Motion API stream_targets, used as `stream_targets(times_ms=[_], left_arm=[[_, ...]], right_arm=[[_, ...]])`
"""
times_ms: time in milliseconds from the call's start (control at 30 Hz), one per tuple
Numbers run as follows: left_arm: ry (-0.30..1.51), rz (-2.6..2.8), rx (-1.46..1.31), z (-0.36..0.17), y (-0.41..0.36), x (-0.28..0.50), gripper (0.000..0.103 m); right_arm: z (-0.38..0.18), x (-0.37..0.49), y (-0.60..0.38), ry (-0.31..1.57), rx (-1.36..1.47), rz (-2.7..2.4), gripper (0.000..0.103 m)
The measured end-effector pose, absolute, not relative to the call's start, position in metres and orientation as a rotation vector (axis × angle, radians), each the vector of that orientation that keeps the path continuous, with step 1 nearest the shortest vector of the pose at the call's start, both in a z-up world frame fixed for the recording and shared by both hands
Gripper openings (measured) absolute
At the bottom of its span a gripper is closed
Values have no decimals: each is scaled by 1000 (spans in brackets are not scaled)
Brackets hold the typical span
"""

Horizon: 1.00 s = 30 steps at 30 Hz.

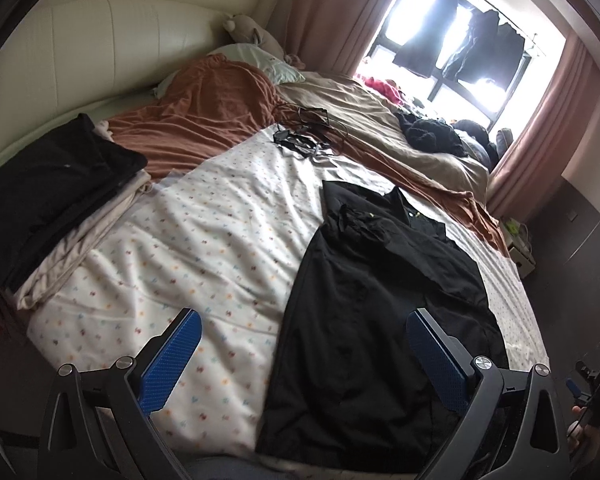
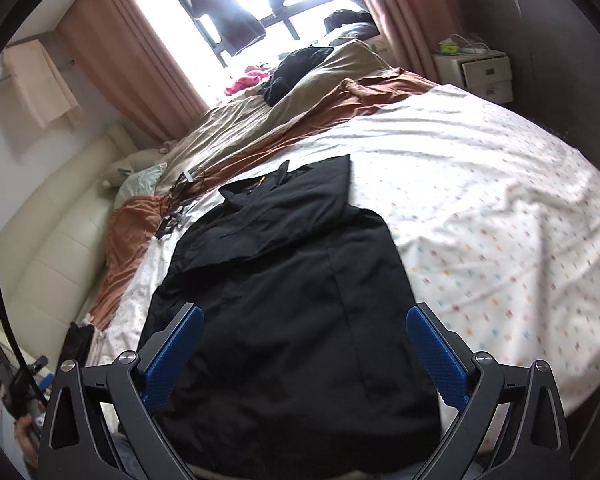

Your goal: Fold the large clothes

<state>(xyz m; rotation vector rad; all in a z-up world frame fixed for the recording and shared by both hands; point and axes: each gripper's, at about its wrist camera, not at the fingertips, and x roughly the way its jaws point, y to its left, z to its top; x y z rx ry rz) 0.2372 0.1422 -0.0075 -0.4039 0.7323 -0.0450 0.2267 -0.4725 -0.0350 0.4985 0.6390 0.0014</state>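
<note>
Black collared jacket (image 2: 292,280) lies flat on the white patterned bedsheet (image 2: 480,200), sleeves folded in. Left gripper (image 1: 304,354) and right gripper (image 2: 302,354) hover above its hem, fingers spread, holding nothing.

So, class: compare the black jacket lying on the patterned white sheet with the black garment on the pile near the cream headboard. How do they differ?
The black jacket is spread out long, directly on the patterned white sheet. The black garment on the pile is folded compact, atop pale folded fabric. Both are black.
</note>
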Motion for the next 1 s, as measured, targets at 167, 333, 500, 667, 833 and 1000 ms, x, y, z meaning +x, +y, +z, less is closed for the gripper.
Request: stream_targets(times_ms=[167,333,500,667,833,1000], left_arm=[[754,-72,-425,-24,149,216,91],[799,-101,-439,-47,148,204,77],[864,-128,-456,-81,144,200,64],[908,-155,-474,-114,136,200,60],[938,-187,-482,-137,126,202,58],[986,-207,-494,-159,117,206,51]], right_arm=[[-54,199,-493,670,526,-12,87],[-79,179,-505,691,567,0,86],[-109,168,-504,723,581,12,83],[-139,163,-502,754,578,32,83],[-162,163,-503,771,589,47,76],[-187,168,-508,772,663,70,73]])
